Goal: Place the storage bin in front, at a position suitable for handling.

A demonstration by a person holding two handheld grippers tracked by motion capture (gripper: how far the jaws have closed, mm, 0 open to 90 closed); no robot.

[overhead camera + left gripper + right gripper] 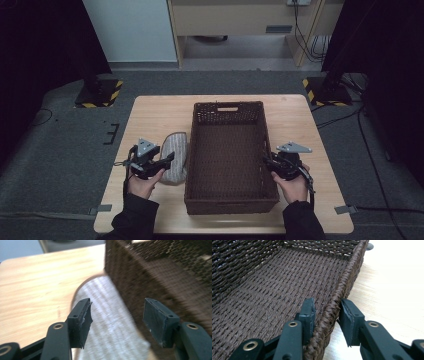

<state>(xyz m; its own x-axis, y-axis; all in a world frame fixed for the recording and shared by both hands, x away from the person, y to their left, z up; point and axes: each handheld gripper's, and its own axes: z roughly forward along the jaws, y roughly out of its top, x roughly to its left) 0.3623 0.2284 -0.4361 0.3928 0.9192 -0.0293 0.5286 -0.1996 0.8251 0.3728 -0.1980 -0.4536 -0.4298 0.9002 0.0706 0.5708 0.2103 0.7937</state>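
A dark brown woven basket (230, 204) stands in the middle of the wooden table (150, 115). A grey knitted slipper (175, 142) lies flat against its left wall. My left gripper (167, 161) hovers over the slipper's near end, its jaws open. In the left gripper view the slipper (105, 295) runs away between the left gripper's (116, 315) wide-apart pads, with the basket wall (162, 277) on the right. My right gripper (267, 162) is at the basket's right rim. In the right gripper view the right gripper (327, 312) straddles the rim (347, 277), one pad inside and one outside, shut on it.
The basket is empty inside. Bare tabletop lies to the left of the slipper and behind the basket. Beyond the table's far edge are two stand bases with yellow-black tape (97, 94) and cables (345, 117) on the grey floor.
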